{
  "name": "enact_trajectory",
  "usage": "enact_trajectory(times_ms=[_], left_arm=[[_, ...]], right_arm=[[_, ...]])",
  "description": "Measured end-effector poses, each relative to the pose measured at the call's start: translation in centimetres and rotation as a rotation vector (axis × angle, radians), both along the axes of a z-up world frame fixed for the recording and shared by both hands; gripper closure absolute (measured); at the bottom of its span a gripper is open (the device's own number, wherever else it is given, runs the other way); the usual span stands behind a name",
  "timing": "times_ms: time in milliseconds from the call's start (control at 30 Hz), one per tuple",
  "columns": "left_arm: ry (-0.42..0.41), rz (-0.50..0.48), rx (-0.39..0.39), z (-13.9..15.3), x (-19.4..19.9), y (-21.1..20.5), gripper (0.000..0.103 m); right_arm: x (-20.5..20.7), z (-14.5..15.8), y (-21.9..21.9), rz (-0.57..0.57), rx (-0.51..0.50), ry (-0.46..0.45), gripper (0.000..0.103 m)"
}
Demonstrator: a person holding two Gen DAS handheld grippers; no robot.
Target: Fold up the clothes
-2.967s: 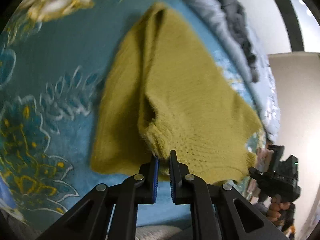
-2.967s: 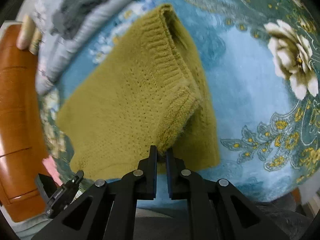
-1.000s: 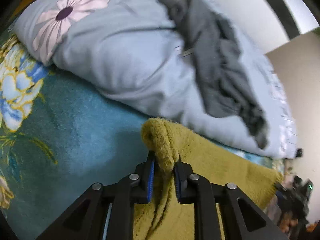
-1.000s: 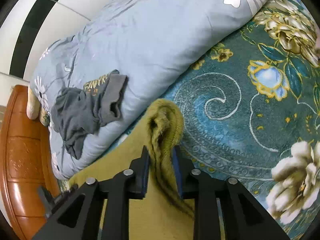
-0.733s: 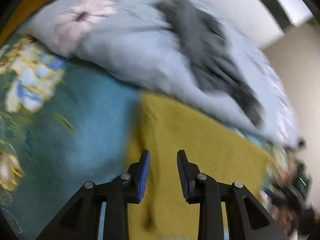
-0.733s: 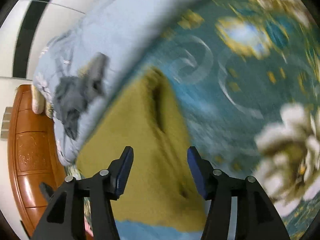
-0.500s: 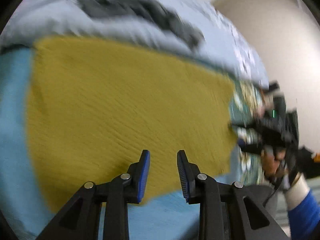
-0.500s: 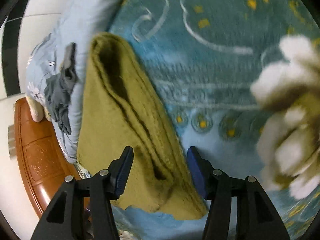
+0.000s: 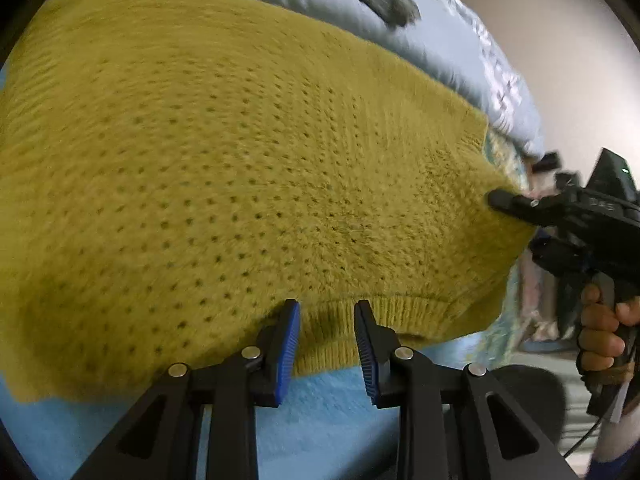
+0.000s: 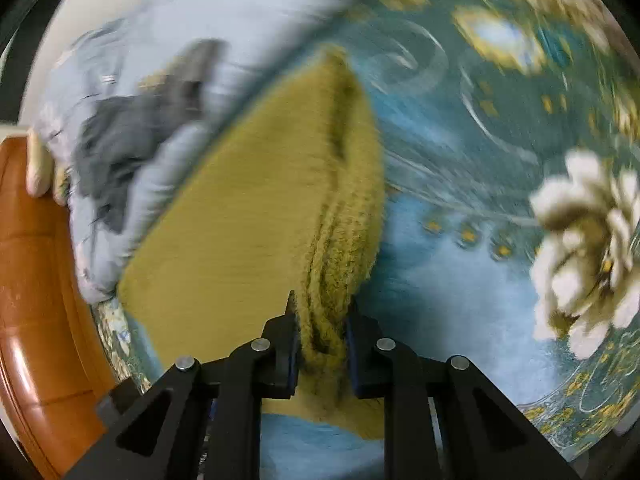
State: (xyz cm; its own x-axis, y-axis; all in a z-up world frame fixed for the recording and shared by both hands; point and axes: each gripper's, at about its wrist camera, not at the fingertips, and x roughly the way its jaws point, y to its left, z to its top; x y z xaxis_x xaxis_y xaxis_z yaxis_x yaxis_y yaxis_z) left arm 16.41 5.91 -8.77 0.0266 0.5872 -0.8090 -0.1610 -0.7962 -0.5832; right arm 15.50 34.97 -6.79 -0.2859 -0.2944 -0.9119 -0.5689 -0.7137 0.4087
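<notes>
sweater (image 10: 248,208) edge pinched in right hand-held gripper (image 10: 322,344); no legible writing.

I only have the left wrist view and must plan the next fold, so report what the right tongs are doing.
Observer: The right tongs are shut on the yellow sweater, pinching its bunched side edge.
Operator: Describe that edge.
Observer: It shows several stacked layers, so the sweater looks doubled over there.
Operator: Say what lies past the sweater in that view.
Observer: A glossy brown wooden headboard runs down the left of that view, beyond the bedding.
</notes>
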Motion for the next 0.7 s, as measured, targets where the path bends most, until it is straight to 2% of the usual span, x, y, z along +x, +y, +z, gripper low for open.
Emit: enact_trajectory(times_ms=[100, 200, 333, 433, 533, 633, 700], left_arm=[[0.037, 0.071, 0.010, 1.2, 0.2, -5.0, 0.072], [0.074, 0.142, 0.020, 2.5, 0.5, -9.9, 0.072], [0.124, 0.237, 0.033, 4.1, 0.8, -16.6, 0.072], [0.141, 0.315, 0.033, 4.7, 1.4, -21.2, 0.070], [0.116, 0.413, 0.028, 3.9, 2.5, -25.1, 0.068], [0.082, 0.478, 0.043, 3.0, 3.4, -27.3, 0.067], [0.059, 0.509, 0.058, 2.4, 3.9, -28.3, 0.066]], right_arm=[[-2.1, 4.7, -4.7, 0.135, 0.138, 0.069, 0.084], [-4.0, 7.9, -10.7, 0.296, 0.217, 0.129, 0.084], [-4.9, 9.9, -20.2, 0.564, 0.322, 0.204, 0.084], [-6.3, 8.7, -26.7, 0.691, 0.338, 0.212, 0.084], [-7.6, 4.8, -31.8, 0.790, 0.345, 0.151, 0.084], [-8.5, 0.8, -33.7, 0.775, 0.302, 0.064, 0.084], [-8.7, -0.6, -33.8, 0.742, 0.237, 0.038, 0.082]])
